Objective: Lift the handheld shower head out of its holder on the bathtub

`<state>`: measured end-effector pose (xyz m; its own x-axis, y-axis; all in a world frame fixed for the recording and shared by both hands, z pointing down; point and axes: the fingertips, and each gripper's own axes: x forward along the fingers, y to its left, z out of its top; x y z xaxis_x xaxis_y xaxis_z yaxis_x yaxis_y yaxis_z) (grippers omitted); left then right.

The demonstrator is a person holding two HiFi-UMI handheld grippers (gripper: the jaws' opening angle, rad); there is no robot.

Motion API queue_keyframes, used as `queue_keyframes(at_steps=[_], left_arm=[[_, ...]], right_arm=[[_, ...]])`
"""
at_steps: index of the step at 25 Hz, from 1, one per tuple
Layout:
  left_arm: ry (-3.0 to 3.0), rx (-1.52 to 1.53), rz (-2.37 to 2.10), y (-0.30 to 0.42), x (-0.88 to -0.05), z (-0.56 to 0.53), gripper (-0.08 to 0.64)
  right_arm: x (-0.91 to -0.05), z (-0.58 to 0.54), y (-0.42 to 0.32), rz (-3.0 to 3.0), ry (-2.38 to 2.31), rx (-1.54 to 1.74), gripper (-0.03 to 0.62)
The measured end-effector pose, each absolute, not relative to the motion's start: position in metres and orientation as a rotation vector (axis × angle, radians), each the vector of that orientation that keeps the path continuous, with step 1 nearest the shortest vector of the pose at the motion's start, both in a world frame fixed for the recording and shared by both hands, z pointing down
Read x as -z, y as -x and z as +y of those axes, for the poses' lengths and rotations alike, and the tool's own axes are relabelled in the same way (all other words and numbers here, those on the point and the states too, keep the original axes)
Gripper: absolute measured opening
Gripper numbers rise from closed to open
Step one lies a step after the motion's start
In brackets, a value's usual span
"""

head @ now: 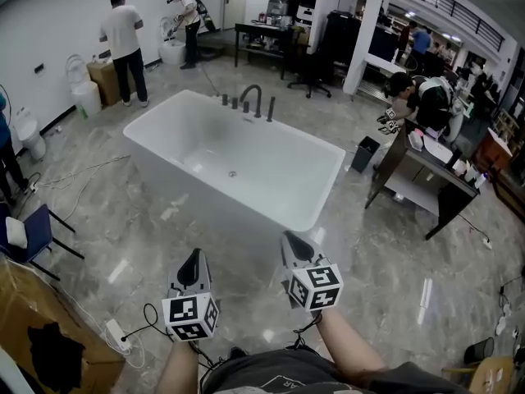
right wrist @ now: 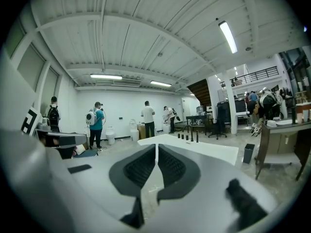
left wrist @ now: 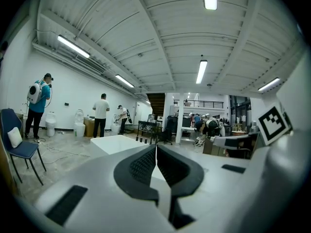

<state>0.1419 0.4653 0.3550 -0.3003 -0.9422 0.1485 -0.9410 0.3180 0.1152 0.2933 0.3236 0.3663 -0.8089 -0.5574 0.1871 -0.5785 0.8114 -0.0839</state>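
Far left, a blue chair (head: 25, 232) is chopped off by the frame edge, and a cardboard box (head: 33, 335) only half shows in the bottom corner. The left claw (head: 194, 259) is clenched, pads pressed together on nothing, out over the floor and well short of the bathtub (head: 205, 194). The handheld shower head (head: 270, 108) looks like the slim dark post at the right end of the fittings on the tub's far rim, just beside the curved spout (head: 251, 97). It's so tiny that I can't make out its holder. The right claw (head: 292, 241) is clenched empty too, near the tub's closest corner. Further right, a person (head: 422, 97) bends over a dark desk (head: 418, 175).
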Motion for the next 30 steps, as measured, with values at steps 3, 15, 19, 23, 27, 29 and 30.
queue_keyframes(at_steps=[3,15,19,23,27,29,30], left_arm=[[-1.750,0.000,-2.377,-0.127,-0.358,0.472,0.020],[-1.738,-0.008,-2.350,-0.084,-0.376,0.466,0.020],[-1.719,-0.026,-2.370,-0.066,-0.379,0.454,0.020],[-1.692,-0.043,-2.383,-0.045,-0.379,0.430,0.020],[-1.690,-0.056,-2.390,-0.029,-0.380,0.395,0.020],[-1.684,-0.059,-2.392,-0.020,-0.382,0.379,0.020],[-1.677,-0.059,-2.391,-0.015,-0.383,0.371,0.020]], right_arm=[[-0.370,0.327,-0.282,-2.838,-0.932,-0.186,0.031],[-0.385,0.299,-0.259,-2.811,-0.984,-0.277,0.031],[-0.394,0.279,-0.238,-2.818,-0.970,-0.298,0.031],[-0.401,0.249,-0.216,-2.816,-0.948,-0.332,0.031],[-0.405,0.211,-0.200,-2.818,-0.947,-0.335,0.031],[-0.407,0.191,-0.193,-2.817,-0.952,-0.337,0.032],[-0.408,0.180,-0.190,-2.815,-0.956,-0.341,0.031]])
